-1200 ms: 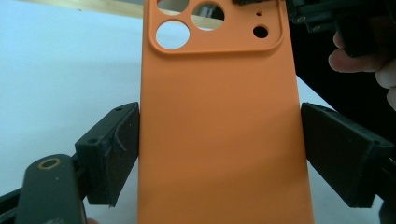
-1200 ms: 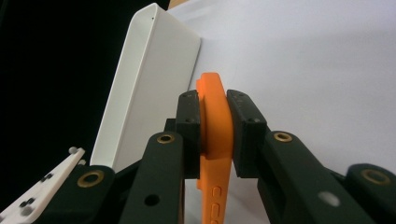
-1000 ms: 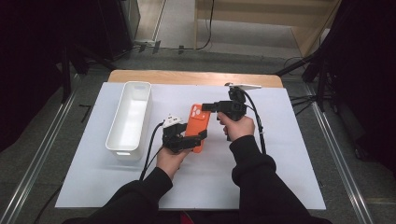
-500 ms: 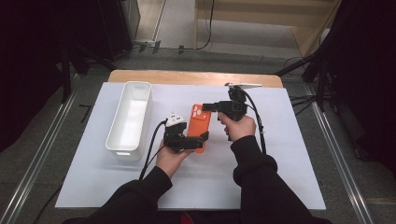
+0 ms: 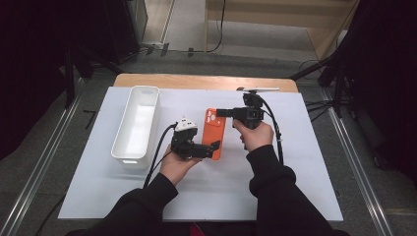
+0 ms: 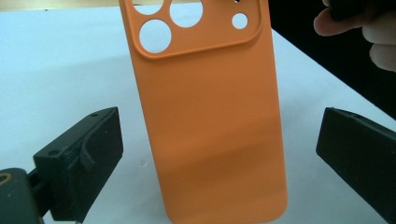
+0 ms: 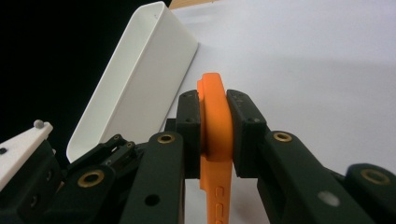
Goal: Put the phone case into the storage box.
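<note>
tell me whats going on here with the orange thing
A person at a table works an orange phone case with two hand-held grippers. The right gripper is shut on the case's edge and holds it. The left gripper has just been opening: its jaws stand wide on either side of the case, pads clear of it. So the case looks passed from left to right. A white bin sits on the white mat to the left.

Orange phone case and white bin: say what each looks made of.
Orange phone case: probably silicone or soft rubbery plastic; matte, even colour, rounded moulded edges around the camera holes.
White bin: likely hard moulded plastic; smooth, slightly glossy thin walls with a rolled rim.
</note>
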### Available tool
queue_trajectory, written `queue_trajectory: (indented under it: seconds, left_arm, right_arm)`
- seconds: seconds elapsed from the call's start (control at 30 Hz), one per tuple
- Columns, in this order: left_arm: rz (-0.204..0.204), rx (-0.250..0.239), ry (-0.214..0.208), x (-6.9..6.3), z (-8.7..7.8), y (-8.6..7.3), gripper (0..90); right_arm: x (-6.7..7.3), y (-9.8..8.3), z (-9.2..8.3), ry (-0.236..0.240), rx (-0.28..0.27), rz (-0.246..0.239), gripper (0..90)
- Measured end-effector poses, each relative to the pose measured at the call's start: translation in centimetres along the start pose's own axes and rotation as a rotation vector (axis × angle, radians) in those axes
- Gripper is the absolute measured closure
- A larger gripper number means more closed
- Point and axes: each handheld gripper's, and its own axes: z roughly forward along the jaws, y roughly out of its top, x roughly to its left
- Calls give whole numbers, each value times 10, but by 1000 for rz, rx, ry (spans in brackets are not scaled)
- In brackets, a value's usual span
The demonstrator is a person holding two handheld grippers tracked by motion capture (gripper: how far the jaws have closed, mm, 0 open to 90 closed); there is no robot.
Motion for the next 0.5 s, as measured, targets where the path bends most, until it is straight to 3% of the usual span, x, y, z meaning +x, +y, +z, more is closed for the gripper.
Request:
queue_trajectory:
  seconds: [0.13,0.27,0.5]
  left_arm:
    - [3,12,-16,2,-4,3,9]
    - [24,44,5,2,-7,5,10]
    - [6,61,-24,5,-13,8,10]
  right_arm:
    - [0,0,-5,3,-12,-17,747]
    - [1,0,-9,9,-33,-45,747]
    - [-1,-2,-17,8,-56,-91,747]
